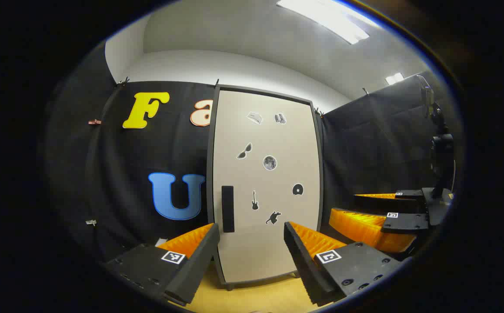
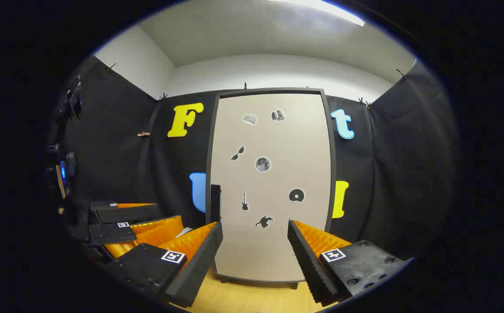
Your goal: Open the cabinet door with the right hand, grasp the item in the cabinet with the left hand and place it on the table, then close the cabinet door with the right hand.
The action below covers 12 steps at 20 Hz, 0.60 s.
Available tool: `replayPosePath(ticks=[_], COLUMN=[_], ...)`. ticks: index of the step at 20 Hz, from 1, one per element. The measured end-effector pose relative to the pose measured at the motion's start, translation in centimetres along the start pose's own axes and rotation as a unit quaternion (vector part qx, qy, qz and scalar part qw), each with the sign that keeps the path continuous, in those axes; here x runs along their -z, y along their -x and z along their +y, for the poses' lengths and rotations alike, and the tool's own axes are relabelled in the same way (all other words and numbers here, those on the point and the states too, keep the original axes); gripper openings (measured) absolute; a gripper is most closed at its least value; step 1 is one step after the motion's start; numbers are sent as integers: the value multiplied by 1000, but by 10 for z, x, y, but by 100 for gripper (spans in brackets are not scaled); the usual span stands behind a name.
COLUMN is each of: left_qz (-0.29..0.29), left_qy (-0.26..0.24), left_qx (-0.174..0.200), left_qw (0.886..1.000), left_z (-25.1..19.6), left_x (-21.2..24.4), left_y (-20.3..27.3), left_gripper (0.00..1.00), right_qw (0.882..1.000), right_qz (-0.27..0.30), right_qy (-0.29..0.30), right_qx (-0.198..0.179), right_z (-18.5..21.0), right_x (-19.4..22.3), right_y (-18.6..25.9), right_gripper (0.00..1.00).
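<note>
Left gripper view: nearest the camera, the left gripper (image 1: 252, 243) has its two fingers spread wide apart, with nothing between them. Below them lies a strip of the light wooden table (image 1: 256, 298). To the right, a little farther off, the right gripper (image 1: 380, 217) is seen side-on, its fingers also parted and holding nothing. Beyond the grippers, on the table, stands the cabinet (image 1: 210, 174), a tall dark frame on short feet. The cabinet door (image 1: 265, 243) is shut; it is a pale beige panel that covers the whole front. A dark upright handle (image 1: 228, 208) sits near the door's left edge, at mid-height. Small dark stickers are scattered over the door. The item inside is hidden behind the closed door. Behind the cabinet hangs black cloth, and above it a white wall and a ceiling light (image 1: 330, 19).

Right gripper view: the right gripper (image 2: 254, 245) is close to the camera, fingers wide apart, empty, over the table (image 2: 252, 300). To the left is the left gripper (image 2: 136, 224), fingers parted. Straight ahead stands the cabinet (image 2: 332, 174) with its door (image 2: 273, 252) closed and the handle (image 2: 215, 202) at the left edge.
</note>
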<state>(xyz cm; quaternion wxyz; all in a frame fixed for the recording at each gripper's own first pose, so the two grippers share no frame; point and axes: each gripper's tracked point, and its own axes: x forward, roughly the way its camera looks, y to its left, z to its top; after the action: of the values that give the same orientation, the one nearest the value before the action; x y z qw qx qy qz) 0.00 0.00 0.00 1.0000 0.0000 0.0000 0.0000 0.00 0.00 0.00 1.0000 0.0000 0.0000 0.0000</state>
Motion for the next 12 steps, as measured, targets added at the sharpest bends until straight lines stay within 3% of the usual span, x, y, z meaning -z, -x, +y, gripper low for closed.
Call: replayPosePath(ticks=[12], left_qz=[5], left_qy=[14], left_qx=[-15], left_qw=[1000], left_z=[14], left_x=[3], left_y=[-1], left_gripper=[93], right_qw=[1000], right_qz=[8], right_qy=[6], right_qx=[-6], right_z=[9], right_x=[3], right_y=[-11], right_gripper=[98])
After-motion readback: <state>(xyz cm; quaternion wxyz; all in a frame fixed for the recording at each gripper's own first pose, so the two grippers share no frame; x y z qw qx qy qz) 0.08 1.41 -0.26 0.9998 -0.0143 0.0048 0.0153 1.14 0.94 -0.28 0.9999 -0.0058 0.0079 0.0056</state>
